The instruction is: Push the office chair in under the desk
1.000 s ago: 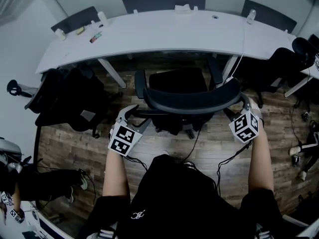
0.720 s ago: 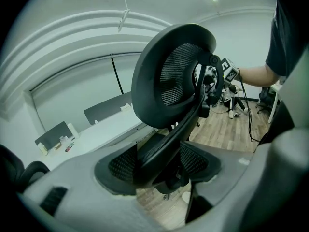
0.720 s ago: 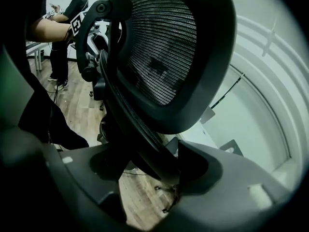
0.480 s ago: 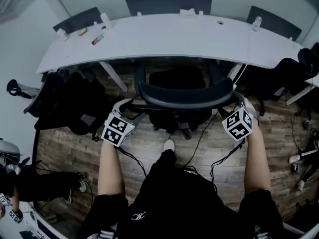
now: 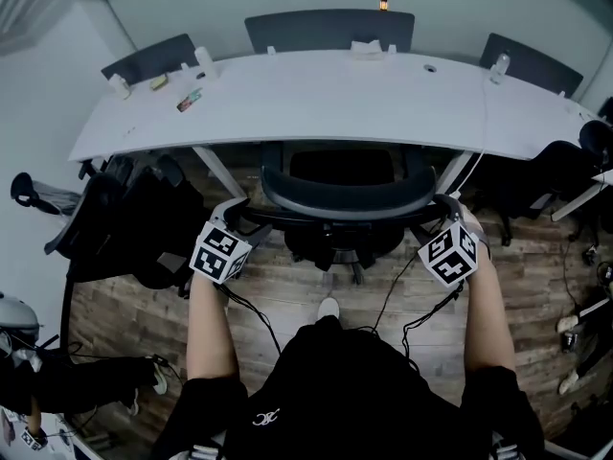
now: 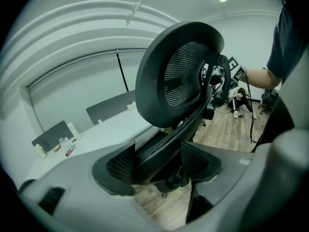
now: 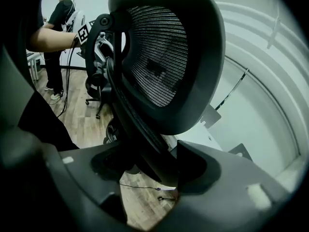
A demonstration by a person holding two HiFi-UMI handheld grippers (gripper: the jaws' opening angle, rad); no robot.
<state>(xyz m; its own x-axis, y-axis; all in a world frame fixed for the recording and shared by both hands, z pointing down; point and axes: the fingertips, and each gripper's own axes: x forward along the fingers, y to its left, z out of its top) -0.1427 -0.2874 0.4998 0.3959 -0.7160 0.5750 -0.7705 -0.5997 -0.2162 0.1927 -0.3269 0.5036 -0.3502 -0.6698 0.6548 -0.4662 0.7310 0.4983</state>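
Observation:
The black mesh office chair (image 5: 350, 197) stands with its seat under the front edge of the curved white desk (image 5: 316, 99), and its backrest faces me. My left gripper (image 5: 238, 211) grips the left end of the backrest frame. My right gripper (image 5: 450, 206) grips the right end. In the left gripper view the chair (image 6: 178, 76) has its frame bar running between the jaws of the left gripper (image 6: 157, 166), against both pads. In the right gripper view the chair (image 7: 159, 57) has its frame bar filling the gap of the right gripper (image 7: 145, 166) in the same way.
A second black chair (image 5: 134, 209) piled with dark things stands left of the desk leg, and another (image 5: 546, 166) is at the right. Grey chairs (image 5: 330, 29) line the far side. Small items (image 5: 189, 99) lie on the desk. Cables trail across the wood floor by my shoe (image 5: 329, 308).
The chair has rolled away from me toward the desk, and its seat now sits under the desk edge. Both grippers travelled forward with the backrest, and I stepped after it.

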